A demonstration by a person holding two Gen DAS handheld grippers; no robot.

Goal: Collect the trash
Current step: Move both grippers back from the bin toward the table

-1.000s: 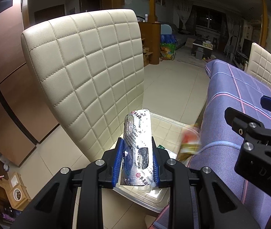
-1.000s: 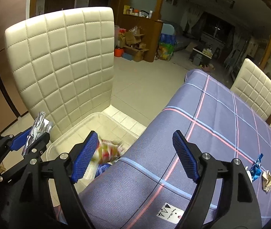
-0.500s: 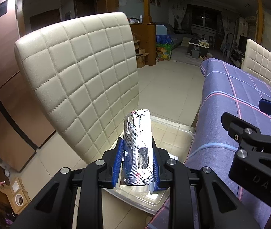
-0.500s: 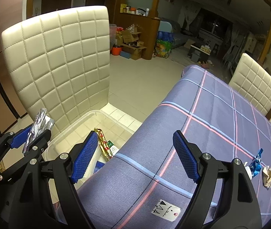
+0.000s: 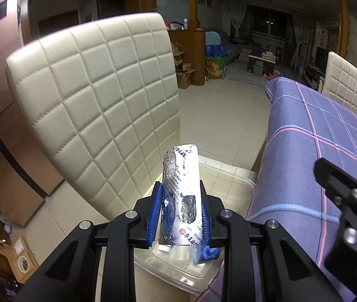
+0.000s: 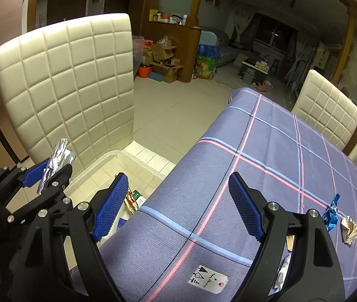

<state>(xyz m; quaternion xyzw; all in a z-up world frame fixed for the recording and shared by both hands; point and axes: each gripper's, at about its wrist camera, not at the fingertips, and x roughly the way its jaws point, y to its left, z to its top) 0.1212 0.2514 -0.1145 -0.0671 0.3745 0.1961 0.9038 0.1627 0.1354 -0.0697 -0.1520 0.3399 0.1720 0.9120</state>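
Observation:
My left gripper (image 5: 179,210) is shut on a silver blister pack (image 5: 182,196) that stands upright between its blue pads, above the near rim of a clear plastic bin (image 5: 231,176) on the floor. In the right wrist view the same pack (image 6: 56,161) shows at the left, over the bin (image 6: 108,161). My right gripper (image 6: 176,201) is open and holds nothing, over the table's corner. A yellow-red wrapper (image 6: 130,201) lies inside the bin. A blue wrapper (image 6: 330,212) and a gold wrapper (image 6: 349,229) lie on the cloth at the right.
A cream quilted chair back (image 5: 98,110) rises just behind the bin. The table under a purple plaid cloth (image 6: 266,166) stands right of the bin, with a white tag (image 6: 207,279) near its edge. More cream chairs (image 6: 327,105) line the far side.
A colourful wrapper that was falling past the table edge now lies in the bin. My left gripper with the blister pack has shifted sideways by the chair back. The right gripper stays open.

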